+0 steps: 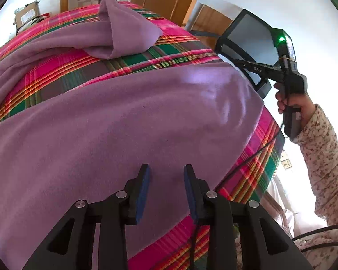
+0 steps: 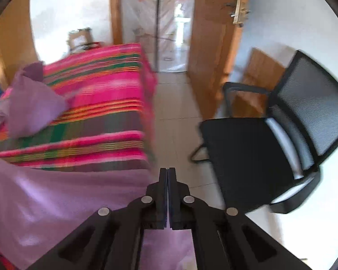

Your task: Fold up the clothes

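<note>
A purple fleece garment (image 1: 115, 123) lies spread over a table with a pink, green and grey plaid cloth (image 1: 63, 76). One purple part (image 1: 124, 33) is bunched up at the far side. My left gripper (image 1: 166, 171) is open and empty, just above the near part of the garment. In the right wrist view the garment (image 2: 63, 200) lies at lower left and its bunched part (image 2: 33, 103) at left. My right gripper (image 2: 167, 173) is shut with nothing seen between its fingers, over the garment's right edge at the table's side. The right tool's body (image 1: 290, 83) shows in the left view, held off the table's right edge.
A black mesh office chair (image 2: 270, 148) stands on the tiled floor right of the table. A wooden door (image 2: 211, 45) and doorway lie beyond. A cardboard box (image 1: 27, 15) sits at the table's far left corner. A black cable (image 1: 247, 159) hangs across the right table edge.
</note>
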`<state>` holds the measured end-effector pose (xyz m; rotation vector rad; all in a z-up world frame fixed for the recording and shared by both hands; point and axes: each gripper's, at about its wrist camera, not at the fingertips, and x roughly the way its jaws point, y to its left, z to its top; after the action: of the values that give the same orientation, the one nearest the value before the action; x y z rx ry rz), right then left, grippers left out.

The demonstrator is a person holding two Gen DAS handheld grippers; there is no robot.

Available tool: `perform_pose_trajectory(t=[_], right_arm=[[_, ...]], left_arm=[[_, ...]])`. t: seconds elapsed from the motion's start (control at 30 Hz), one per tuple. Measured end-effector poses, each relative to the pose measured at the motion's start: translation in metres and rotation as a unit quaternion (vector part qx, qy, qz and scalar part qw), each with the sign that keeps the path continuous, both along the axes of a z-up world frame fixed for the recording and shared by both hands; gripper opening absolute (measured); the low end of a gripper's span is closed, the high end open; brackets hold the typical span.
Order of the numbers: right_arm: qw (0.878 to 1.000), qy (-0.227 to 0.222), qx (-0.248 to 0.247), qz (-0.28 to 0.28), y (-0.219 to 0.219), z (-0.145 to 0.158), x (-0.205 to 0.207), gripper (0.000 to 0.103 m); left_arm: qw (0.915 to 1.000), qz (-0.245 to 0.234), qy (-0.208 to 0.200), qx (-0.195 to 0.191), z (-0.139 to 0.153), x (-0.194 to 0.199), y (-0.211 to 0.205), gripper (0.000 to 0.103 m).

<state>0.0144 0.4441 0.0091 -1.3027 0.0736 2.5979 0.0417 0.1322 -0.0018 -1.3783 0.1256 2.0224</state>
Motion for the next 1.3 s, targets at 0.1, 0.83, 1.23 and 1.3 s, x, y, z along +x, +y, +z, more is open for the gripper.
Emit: perform_pose_trajectory(t=[0.1, 0.83, 1.23, 1.3], right_arm=[[0.999, 0.007, -0.045, -0.009, 0.01, 0.0, 0.006, 0.0], [0.989, 0.008, -0.04, 0.141, -0.092, 0.016, 0.012, 0.006], [0.982, -0.005, -0.015, 0.189, -0.155, 0.036, -0.01, 0.008], [0.978, 0.003, -0.017, 0.207, -0.17, 0.043, -0.019, 0.012]], left_arm=[[1.0, 0.0, -0.001, 0.001, 0.0, 0.0, 0.0, 0.037], [0.996, 0.08, -0.006, 0.04, 0.014, 0.004, -0.069, 0.037], [0.9583, 0.279, 0.034, 0.053, 0.045, -0.003, -0.225, 0.037], [0.945, 0.319, 0.041, 0.057, 0.054, -0.003, -0.259, 0.037]])
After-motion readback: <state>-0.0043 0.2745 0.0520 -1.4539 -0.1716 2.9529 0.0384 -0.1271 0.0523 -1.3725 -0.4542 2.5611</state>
